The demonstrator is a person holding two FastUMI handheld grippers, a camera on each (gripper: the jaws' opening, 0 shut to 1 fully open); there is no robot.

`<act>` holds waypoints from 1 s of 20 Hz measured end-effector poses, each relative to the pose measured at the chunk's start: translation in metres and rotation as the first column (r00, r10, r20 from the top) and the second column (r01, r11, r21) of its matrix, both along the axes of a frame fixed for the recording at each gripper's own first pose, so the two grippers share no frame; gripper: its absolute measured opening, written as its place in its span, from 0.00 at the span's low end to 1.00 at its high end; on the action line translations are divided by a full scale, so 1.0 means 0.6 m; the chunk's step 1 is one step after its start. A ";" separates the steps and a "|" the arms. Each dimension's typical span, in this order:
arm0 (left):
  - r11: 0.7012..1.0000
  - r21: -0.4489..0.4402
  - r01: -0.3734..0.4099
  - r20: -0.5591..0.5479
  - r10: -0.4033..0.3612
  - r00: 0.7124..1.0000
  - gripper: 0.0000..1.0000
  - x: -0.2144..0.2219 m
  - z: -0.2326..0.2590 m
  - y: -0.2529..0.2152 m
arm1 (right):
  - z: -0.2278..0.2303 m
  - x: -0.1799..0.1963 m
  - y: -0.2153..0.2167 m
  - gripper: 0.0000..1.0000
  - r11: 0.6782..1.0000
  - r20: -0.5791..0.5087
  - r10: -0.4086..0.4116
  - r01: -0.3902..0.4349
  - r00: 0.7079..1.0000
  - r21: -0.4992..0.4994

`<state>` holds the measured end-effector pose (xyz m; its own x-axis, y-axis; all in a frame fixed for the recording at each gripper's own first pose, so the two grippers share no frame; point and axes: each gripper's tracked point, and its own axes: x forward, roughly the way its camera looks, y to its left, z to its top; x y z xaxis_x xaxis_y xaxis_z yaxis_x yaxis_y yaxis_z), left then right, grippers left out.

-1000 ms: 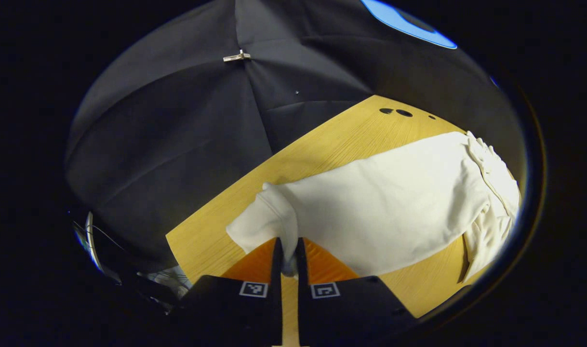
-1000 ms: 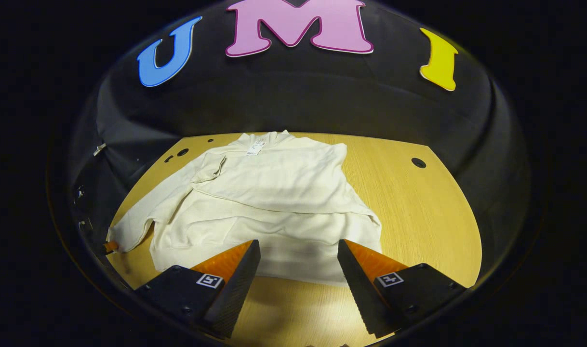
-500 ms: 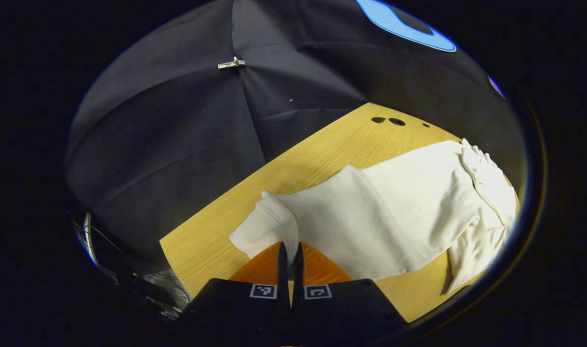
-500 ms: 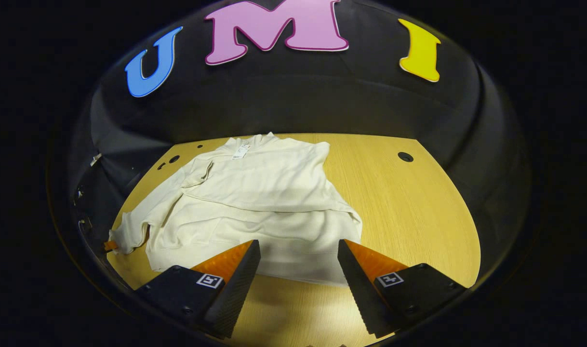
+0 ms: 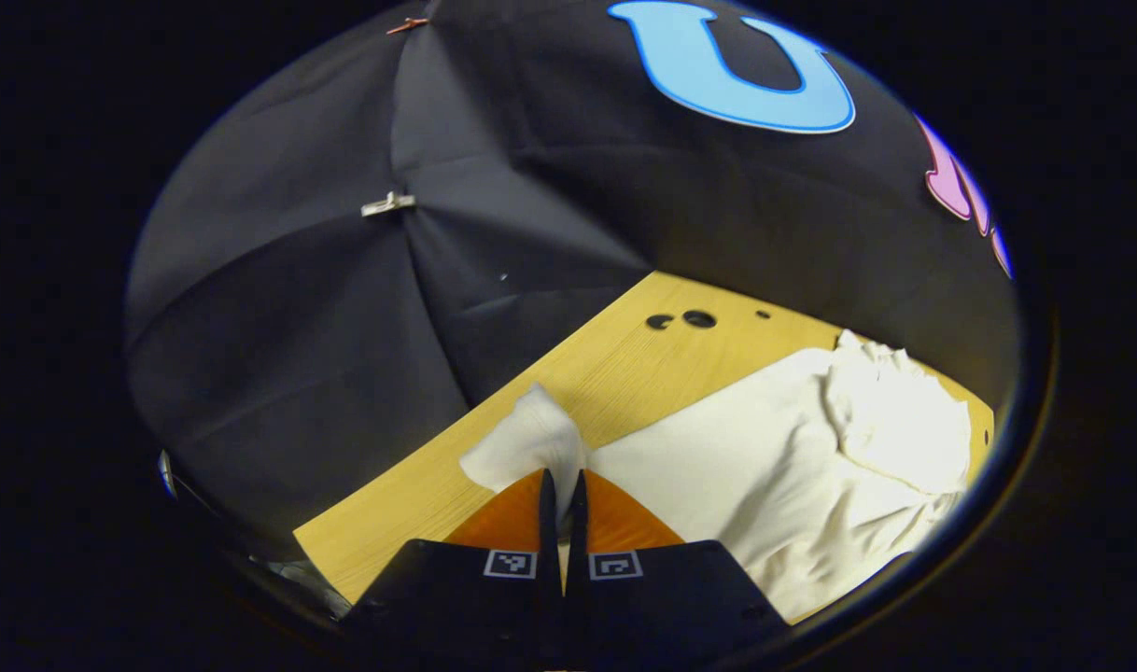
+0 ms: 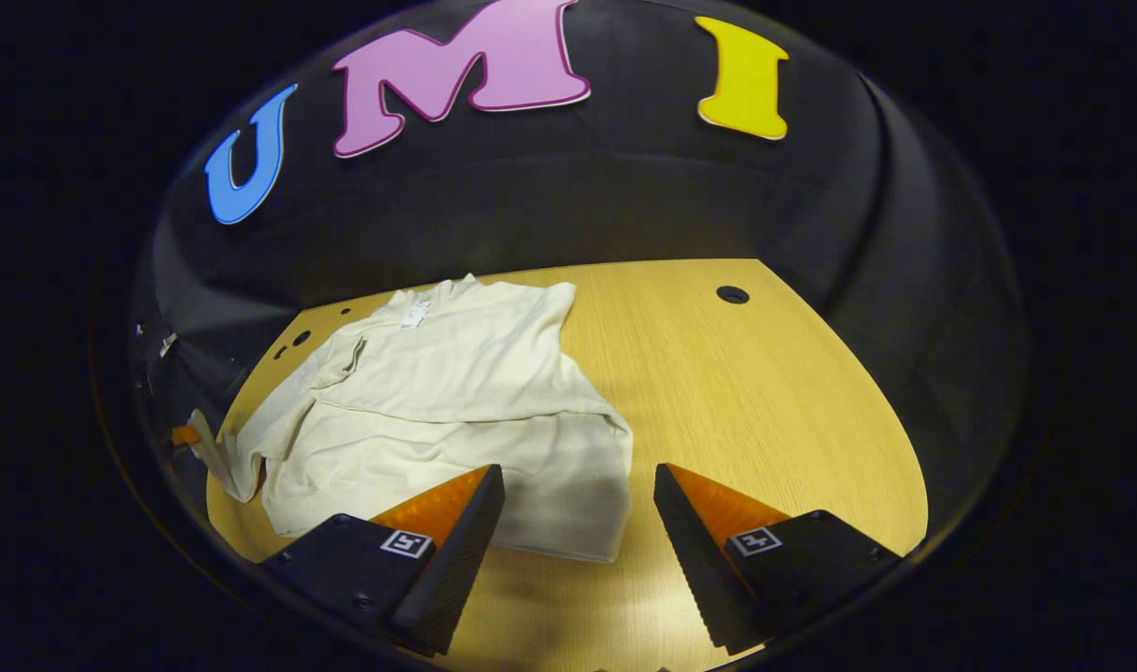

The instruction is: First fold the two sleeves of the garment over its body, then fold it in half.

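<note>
Left hand-held gripper (image 5: 561, 485) pinched cuff of left sleeve (image 5: 529, 446), now raised off light wooden bench (image 6: 765, 392), versus lying flat a second ago. Cream long-sleeved cotton garment (image 6: 456, 401) lay on bench's left part, right sleeve seemingly already folded over. Right hand-held gripper (image 6: 578, 495) spread, hovering, empty. No containers present.

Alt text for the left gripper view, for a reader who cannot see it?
The left gripper is shut on a cream sleeve cuff, lifting it off a wooden table. The rest of the garment lies rumpled to the right, with black cloth wall behind.
</note>
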<state>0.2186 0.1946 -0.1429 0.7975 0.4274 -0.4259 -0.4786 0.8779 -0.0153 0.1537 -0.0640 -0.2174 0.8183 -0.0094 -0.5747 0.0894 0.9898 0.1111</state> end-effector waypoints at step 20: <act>0.858 0.152 0.490 0.089 -0.506 0.858 0.06 0.326 0.200 -0.436 | -0.028 -0.007 -0.107 0.99 0.993 -0.025 -0.118 0.119 0.993 0.025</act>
<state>0.4140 -0.0671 -0.0229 0.9590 0.0002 -0.2833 0.0221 0.9969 0.0755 0.1493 -0.1285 -0.2342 0.7987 -0.0899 -0.5950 0.2086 0.9688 0.1335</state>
